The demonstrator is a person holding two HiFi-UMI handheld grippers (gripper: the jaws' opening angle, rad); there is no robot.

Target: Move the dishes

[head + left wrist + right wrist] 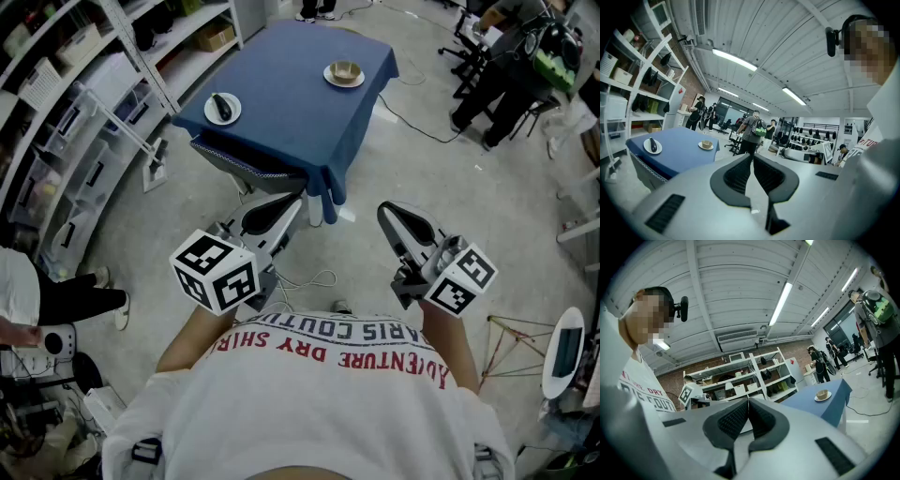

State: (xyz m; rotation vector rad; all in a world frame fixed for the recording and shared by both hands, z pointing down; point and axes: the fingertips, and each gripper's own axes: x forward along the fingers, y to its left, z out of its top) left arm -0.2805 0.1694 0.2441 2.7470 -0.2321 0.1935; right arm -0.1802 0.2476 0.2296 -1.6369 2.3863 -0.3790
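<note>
The left claw (281, 204) and right claw (394, 217) are held clenched and empty; a plate (222, 109) and a bowl (344, 71) are seen far off on the blue surface (281, 103).

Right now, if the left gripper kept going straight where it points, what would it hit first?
Likely nothing close. The left gripper aims just right of the blue table, towards the floor, with a person wearing a backpack far beyond. Depth is unclear, so it might clip the table's corner.

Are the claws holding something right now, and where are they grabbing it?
Nothing is held. The left claw and the right claw are both shut, with nothing between them.
</note>
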